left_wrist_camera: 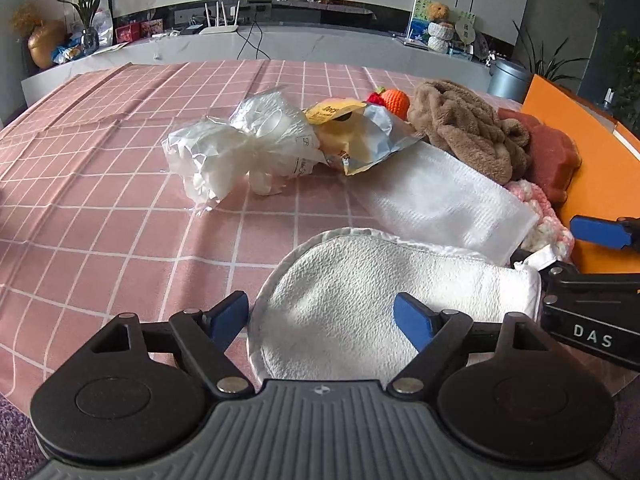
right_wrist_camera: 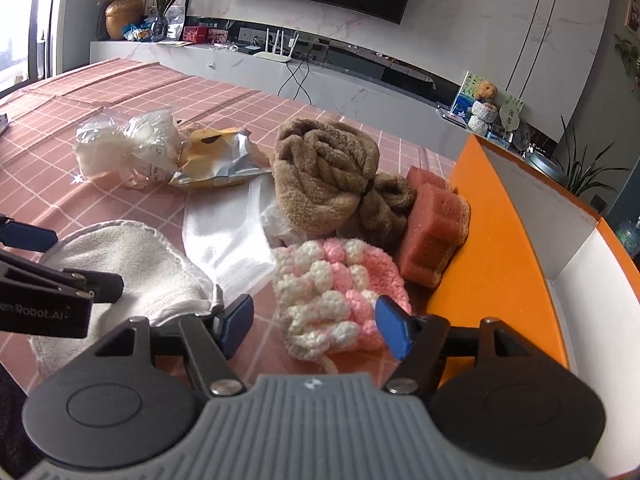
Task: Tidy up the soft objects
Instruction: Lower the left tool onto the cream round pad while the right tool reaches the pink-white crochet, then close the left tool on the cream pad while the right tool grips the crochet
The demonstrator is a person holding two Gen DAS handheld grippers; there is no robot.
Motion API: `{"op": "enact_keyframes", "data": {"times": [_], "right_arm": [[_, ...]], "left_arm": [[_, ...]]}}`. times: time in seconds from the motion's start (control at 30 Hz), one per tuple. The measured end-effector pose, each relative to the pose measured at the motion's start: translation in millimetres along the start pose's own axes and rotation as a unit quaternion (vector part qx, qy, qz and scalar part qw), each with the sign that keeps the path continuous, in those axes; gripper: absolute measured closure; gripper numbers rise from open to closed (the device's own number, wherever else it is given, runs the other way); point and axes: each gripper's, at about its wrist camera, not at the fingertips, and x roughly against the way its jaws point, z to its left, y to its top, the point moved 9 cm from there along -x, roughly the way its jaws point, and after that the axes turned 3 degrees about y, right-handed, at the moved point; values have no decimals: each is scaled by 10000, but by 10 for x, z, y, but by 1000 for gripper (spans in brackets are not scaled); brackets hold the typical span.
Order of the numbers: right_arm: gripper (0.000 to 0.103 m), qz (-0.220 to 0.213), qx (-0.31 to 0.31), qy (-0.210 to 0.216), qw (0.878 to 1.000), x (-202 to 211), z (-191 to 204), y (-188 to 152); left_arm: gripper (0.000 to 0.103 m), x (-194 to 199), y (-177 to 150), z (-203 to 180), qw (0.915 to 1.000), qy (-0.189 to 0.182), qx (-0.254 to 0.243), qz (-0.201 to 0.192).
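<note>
Soft objects lie heaped on the pink checked tabletop (left_wrist_camera: 120, 168) beside an orange box (right_wrist_camera: 500, 248). Left claw (left_wrist_camera: 322, 318) hangs spread above a white quilted cloth (left_wrist_camera: 344, 280), pinching nothing. Right claw (right_wrist_camera: 314, 330) stands spread around a pink-and-white crocheted piece (right_wrist_camera: 336, 292), pads not pressing.
</note>
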Motion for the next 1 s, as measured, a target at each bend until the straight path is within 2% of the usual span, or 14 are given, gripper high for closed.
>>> {"op": "enact_keyframes", "data": {"times": [0.17, 0.27, 0.33, 0.4, 0.47, 0.5, 0.57, 0.6, 0.73, 1.0], "right_arm": [[40, 154, 52, -21, 9999, -151, -5, -45], [57, 151, 163, -125, 9997, -179, 4, -61], [61, 137, 161, -110, 9997, -177, 9, -68], [66, 121, 171, -117, 9997, -170, 5, -70], [69, 103, 195, -107, 9997, -143, 11, -58], [70, 90, 182, -85, 9998, -123, 17, -51], [71, 66, 182, -26, 9998, -80, 47, -40], [71, 43, 197, 3, 9998, -52, 69, -35], [74, -105, 363, -4, 9993, 98, 137, -13], [79, -214, 240, 21, 9995, 307, 90, -14]], "left_arm": [[4, -15, -2, -61, 10000, -29, -82, 11], [8, -25, 2, -120, 9998, -94, -188, -19], [12, -27, 6, -167, 9995, -115, -301, -60], [22, -24, 13, -193, 9993, -123, -341, -101], [47, -7, 25, -194, 9992, -157, -349, -127], [53, 3, 30, -206, 9990, -250, -355, -132], [79, 25, 25, -245, 9984, -355, -420, -126], [83, 37, 20, -276, 9980, -433, -449, -123], [86, 103, 32, -296, 9978, -481, -425, -186], [86, 363, 155, -175, 9978, -408, -171, -485]]}}
